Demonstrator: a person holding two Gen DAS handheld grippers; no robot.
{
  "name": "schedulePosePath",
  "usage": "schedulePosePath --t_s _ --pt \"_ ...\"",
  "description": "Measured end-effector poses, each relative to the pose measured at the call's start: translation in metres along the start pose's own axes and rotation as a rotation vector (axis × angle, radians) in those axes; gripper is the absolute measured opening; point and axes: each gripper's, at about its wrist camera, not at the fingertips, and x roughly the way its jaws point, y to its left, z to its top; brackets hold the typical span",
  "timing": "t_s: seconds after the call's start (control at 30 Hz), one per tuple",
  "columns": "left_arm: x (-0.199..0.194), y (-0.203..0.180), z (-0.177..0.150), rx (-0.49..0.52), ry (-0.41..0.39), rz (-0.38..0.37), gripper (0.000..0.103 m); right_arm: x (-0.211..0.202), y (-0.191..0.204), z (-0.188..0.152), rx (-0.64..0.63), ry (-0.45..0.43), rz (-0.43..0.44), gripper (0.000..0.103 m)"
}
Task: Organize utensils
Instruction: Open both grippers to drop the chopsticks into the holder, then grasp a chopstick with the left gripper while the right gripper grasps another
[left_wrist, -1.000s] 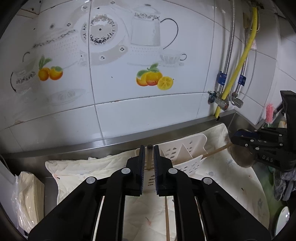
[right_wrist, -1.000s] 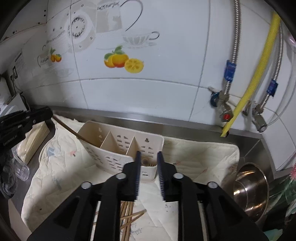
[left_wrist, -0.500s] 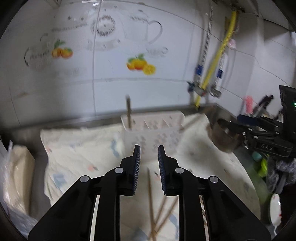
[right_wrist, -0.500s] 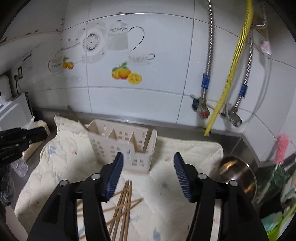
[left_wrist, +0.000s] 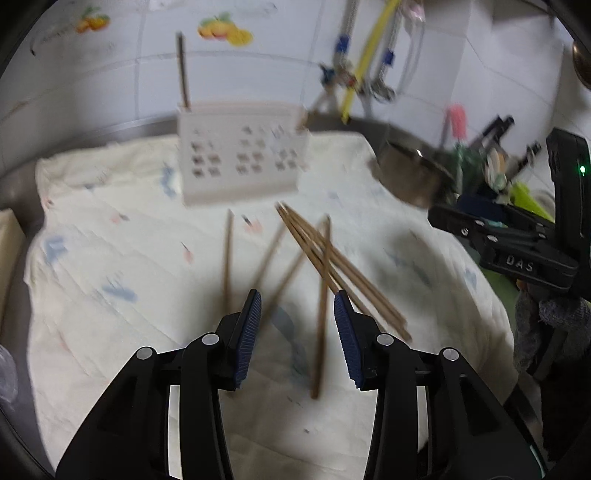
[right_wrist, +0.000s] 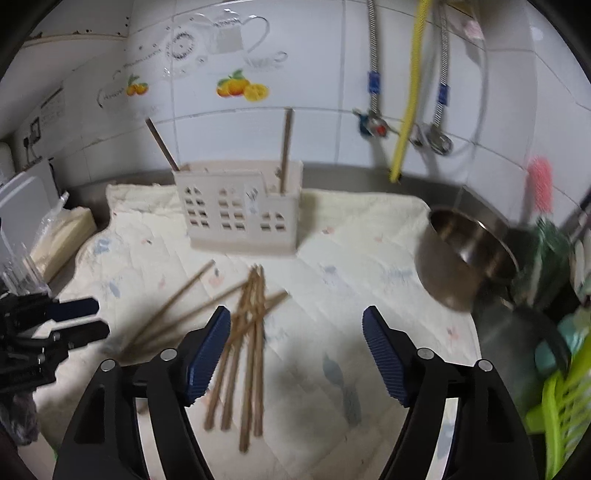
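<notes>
On the pale cloth (right_wrist: 369, 236), loose brown chopsticks (right_wrist: 251, 332) below both empty hand-held grippers: left hand-held gripper (left_wrist: 297, 332) part-open, right hand-held gripper (right_wrist: 295, 354) wide.

Both grippers are showing black arms, silver round screws and bumpy blue pads (left_wrist: 246, 334); one (left_wrist: 524, 264) is wearing white letters "DAS".

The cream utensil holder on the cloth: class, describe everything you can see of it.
The utensil holder is a cream, plastic-looking box with rows of small window-like cut-outs in its front wall, which steps lower at one end. It stands upright on the pale quilted cloth, near the tiled wall. Two brown chopsticks stick up from it, one at each end. Neither claw touches it.
</notes>
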Motion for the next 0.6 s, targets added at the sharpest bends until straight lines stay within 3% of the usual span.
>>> schedulePosePath --t_s 0.23,0.5,0.6 --pt "0.034 -0.018 -0.025 0.044 0.087 -0.015 0.04 0.007 -0.015 -0.037 0.089 0.058 0.0 0.074" --pt "0.058 -0.025 -0.027 0.063 0.128 0.008 0.022 0.008 -0.024 -0.053 0.125 0.077 0.007 0.074" --pt "0.062 -0.026 -0.028 0.067 0.135 0.017 0.022 0.011 -0.024 -0.055 0.131 0.086 0.016 0.074"
